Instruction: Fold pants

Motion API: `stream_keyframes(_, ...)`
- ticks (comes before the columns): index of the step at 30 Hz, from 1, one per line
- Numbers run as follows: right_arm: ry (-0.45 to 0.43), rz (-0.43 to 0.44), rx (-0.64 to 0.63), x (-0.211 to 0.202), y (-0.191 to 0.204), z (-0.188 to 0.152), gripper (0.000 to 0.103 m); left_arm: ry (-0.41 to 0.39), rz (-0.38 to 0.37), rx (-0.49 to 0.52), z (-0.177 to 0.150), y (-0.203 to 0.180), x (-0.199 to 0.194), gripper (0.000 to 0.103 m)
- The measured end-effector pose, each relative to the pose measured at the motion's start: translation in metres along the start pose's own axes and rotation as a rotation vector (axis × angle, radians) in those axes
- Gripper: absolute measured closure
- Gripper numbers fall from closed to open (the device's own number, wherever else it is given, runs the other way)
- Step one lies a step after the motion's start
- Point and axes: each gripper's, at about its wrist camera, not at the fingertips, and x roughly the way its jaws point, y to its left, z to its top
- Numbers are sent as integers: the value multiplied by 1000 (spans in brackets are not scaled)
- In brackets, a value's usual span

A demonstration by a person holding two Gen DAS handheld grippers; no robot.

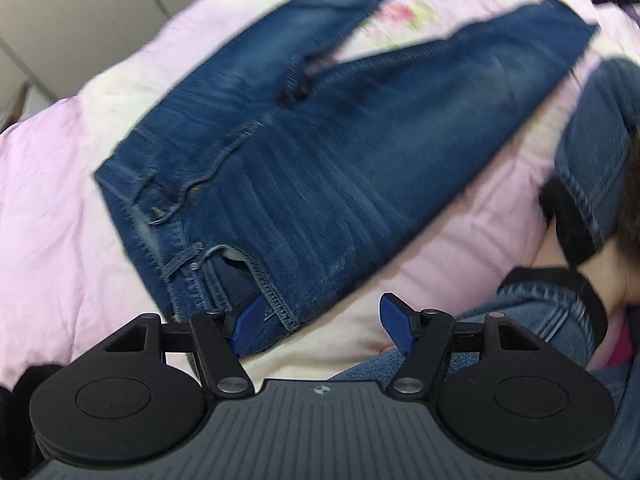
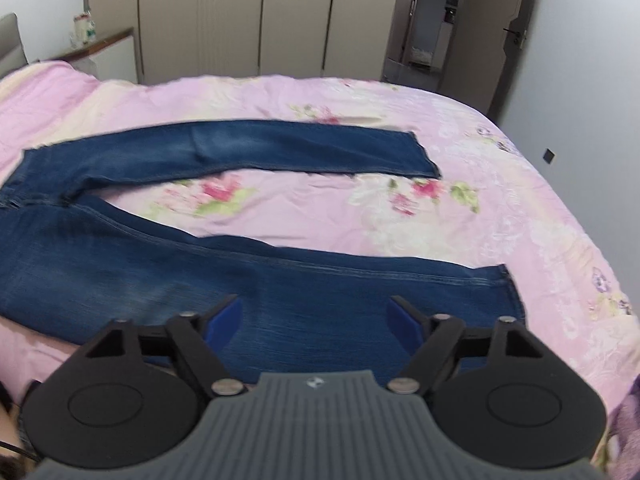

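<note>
Jeans (image 2: pixel 248 296) lay spread on the bed (image 2: pixel 500 208), legs apart; left gripper (image 1: pixel 322 322) and right gripper (image 2: pixel 314 320) hovered, jaws open, gripping nothing.

Both views evenly lit, soft indoor light, no clear source; no hard shadows, no glare. Left wrist view: heavy motion blur across the jeans (image 1: pixel 320 152) & pink bedspread (image 1: pixel 60 200), seams streaked, only the nearest waistband stitching half sharp. Right wrist view: milder blur, floral print smeared, wardrobe doors (image 2: pixel 240 20) fairly crisp. Strong fisheye bend at edges in both, dark vignette in corners. Each hand-held gripper body sharp, w/ matte black discs showing faint sheen.
</note>
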Motion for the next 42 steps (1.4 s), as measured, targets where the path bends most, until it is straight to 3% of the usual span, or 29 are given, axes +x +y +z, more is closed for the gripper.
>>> stream_keyframes(4,63,-37,-14,24,-38,-9,44,129,-9,87,19,-9,41,25)
stream_keyframes(10,155,-12,-9,55,-82,-29,43,270,25,187,37,-34,98,25)
stream_keyframes(16,276,-74,-195,85,-106,-60,45,359,64,238,41,-41,126,25)
stream_keyframes(21,357,-133,-394,117,-121,-79,38,401,108,268,37,-42,141,20)
stream_keyframes(29,372,-186,-645,160,-119,-86,40,391,177,285,33,-48,152,16)
stream_keyframes(32,346,-197,-730,170,-109,-85,50,363,204,272,35,-51,150,27)
stream_keyframes(35,323,-201,-779,176,-98,-86,78,313,218,236,39,-56,134,52)
stream_keyframes(36,318,-201,-785,176,-95,-87,92,294,219,219,39,-55,129,65)
stream_keyframes(37,312,-206,-787,174,-93,-88,95,267,222,197,39,-60,131,74)
stream_keyframes(39,285,-230,-784,169,-90,-88,99,213,228,157,36,-58,120,83)
stream_keyframes(42,226,-271,-736,156,-91,-80,103,136,249,77,35,-53,102,90)
